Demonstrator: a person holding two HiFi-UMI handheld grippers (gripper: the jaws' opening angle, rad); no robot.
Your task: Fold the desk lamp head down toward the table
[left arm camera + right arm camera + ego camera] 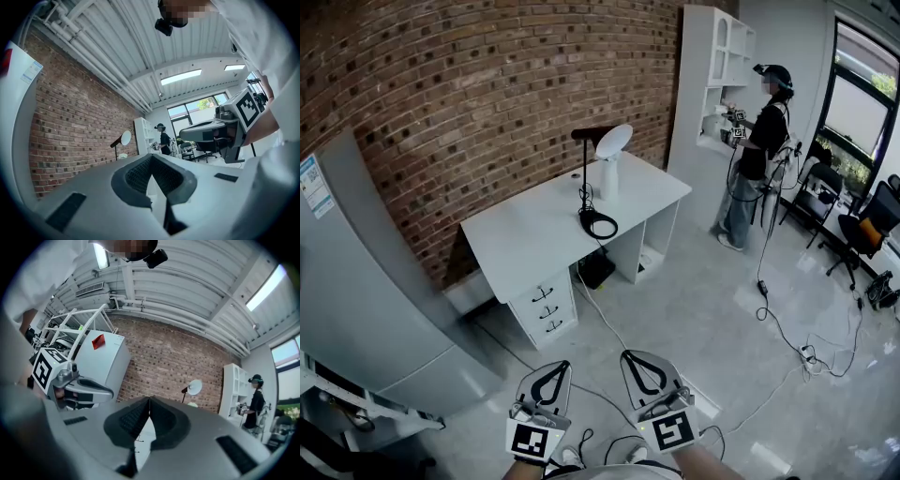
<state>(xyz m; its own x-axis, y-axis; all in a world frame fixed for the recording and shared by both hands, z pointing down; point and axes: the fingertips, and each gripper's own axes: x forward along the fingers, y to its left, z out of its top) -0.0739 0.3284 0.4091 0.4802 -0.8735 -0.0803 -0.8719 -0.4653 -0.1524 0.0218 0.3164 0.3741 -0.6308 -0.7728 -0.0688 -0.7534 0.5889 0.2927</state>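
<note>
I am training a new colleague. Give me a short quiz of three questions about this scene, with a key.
1. True or false: the desk lamp stands on the white desk.
2. The right gripper is: A) open; B) shut and empty; C) shut on the lamp.
3. Fill in: the wall behind the desk is made of ___.
Key: 1 true; 2 B; 3 brick.

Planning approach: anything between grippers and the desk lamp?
Nothing blocks it. Between left gripper, right gripper and desk lie open floor and a loose cable; the desk lamp stands toward the desk's far side.
</note>
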